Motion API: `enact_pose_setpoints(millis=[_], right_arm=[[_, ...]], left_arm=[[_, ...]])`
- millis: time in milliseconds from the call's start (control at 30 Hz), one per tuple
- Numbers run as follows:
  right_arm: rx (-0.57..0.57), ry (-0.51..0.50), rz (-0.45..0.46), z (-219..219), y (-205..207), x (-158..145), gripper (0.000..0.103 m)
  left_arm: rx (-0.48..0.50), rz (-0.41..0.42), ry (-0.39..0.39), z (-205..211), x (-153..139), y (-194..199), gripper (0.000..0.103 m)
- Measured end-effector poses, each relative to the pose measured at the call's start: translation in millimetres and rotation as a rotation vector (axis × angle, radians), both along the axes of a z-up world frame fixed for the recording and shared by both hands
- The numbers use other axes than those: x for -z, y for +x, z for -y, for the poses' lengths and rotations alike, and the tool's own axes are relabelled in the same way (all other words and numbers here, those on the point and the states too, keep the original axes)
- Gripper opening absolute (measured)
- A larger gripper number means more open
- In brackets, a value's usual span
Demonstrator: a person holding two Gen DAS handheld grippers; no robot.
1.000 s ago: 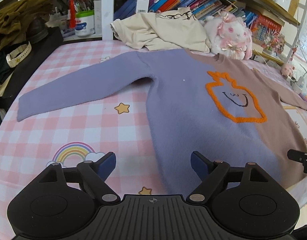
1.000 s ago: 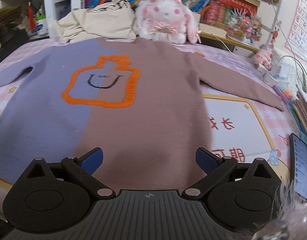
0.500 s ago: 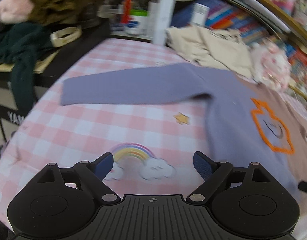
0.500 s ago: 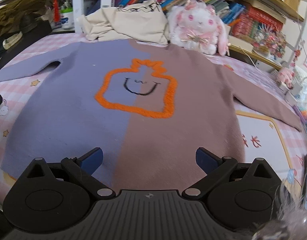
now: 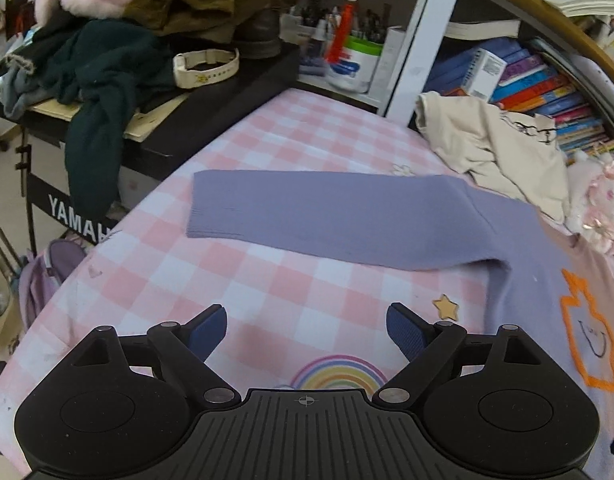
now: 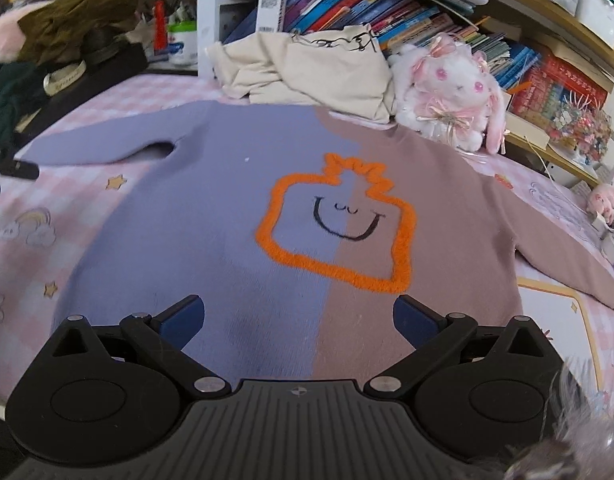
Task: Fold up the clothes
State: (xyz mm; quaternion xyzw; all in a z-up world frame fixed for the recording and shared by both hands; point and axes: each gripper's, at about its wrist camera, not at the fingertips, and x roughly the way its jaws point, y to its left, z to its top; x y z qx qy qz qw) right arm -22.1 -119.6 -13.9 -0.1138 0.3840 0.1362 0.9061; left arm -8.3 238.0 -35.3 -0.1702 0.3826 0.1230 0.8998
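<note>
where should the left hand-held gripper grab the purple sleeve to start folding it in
Take the purple sleeve at its cuff, coming in from the open bed side beyond the sleeve's free end. The sleeve lies flat and straight out from the sweater, so the cuff is its free end. The left hand-held gripper is open, nothing between its pads.

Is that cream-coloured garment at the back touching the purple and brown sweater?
Touching. In the right wrist view the cream garment lies over the sweater's neckline, hiding part of its top edge, with no gap between them.
</note>
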Motion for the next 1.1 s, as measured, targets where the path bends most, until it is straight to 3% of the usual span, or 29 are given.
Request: enact_pose_setpoints(millis=[333, 500, 867, 967, 1100], right_arm=[[0.048, -0.008, 0.009, 12, 1, -1, 0.102], [0.086, 0.003, -0.005, 21, 4, 0, 0.102], [0.105, -0.008, -0.016, 25, 9, 2, 0.102], [0.106, -0.009, -0.021, 25, 11, 3, 0.102], [0.102, -0.011, -0.023, 25, 13, 4, 0.102]], left_arm=[[-0.022, 0.071, 0.007, -16, 11, 15, 0.089], [-0.095, 0.131, 0.027, -27, 15, 21, 0.089], [-0.267, 0.187, -0.108, -61, 28, 33, 0.089], [-0.275, 0.218, -0.140, -61, 30, 36, 0.088], [-0.182, 0.255, -0.245, -56, 33, 42, 0.083]])
